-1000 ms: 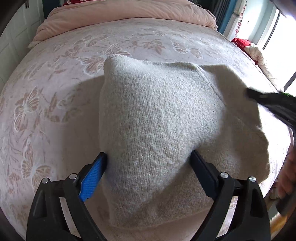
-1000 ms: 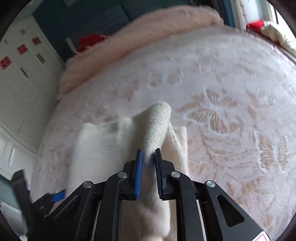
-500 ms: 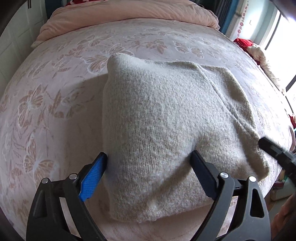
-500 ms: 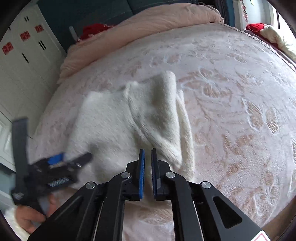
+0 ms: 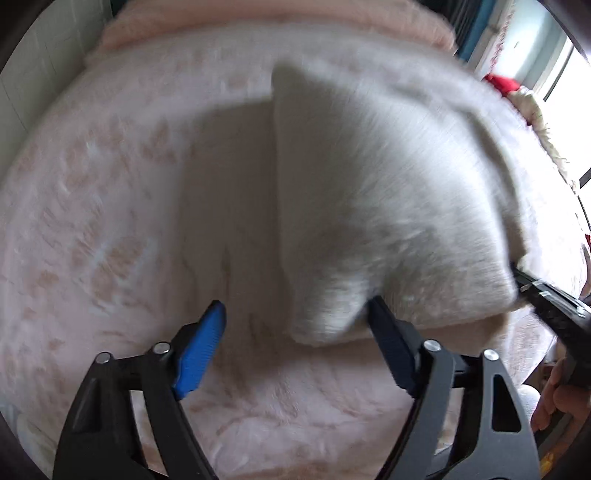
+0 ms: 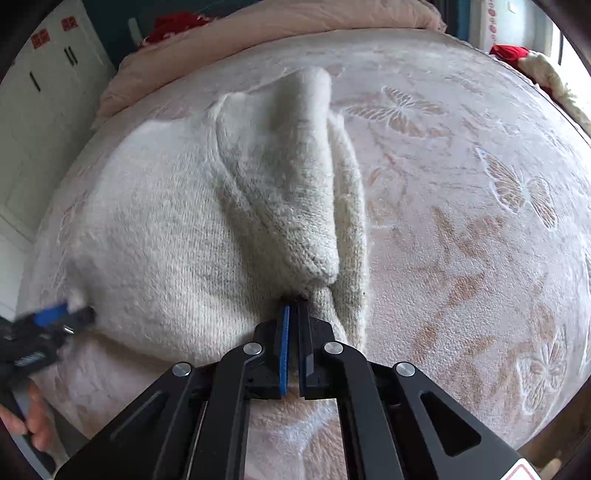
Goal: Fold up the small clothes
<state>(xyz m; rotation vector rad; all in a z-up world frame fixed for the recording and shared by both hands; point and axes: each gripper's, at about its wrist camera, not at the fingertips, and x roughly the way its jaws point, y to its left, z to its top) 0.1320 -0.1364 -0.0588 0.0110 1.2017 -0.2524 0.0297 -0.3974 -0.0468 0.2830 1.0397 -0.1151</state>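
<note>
Woolly and cream-white, the knitted garment [image 6: 177, 236] lies on the bed [image 6: 480, 229], partly folded, with a sleeve [image 6: 291, 177] doubled back on top along its right-hand edge. In the right wrist view its long axis runs straight away from the right hand-held gripper [image 6: 293, 317], from the near hem toward the pink duvet [image 6: 258, 33] at the far end.

That gripper's jaws are pressed nearly together, and knit bunches right at their tips, so it looks clamped on the near right corner of the garment, just below the sleeve's cuff end.

The left hand-held gripper [image 5: 295, 321] is spread wide and holds nothing. In its blurred view the near left corner of the garment sits between the jaws, close against the right one, with the bulk of the cloth ahead and to its right. The blue pad [image 5: 201, 350] stands over bare bedspread.

Judging by this, the left gripper is the nearer one to the free corner; closing there would let both near corners be carried away from the person, along the garment's length.
</note>
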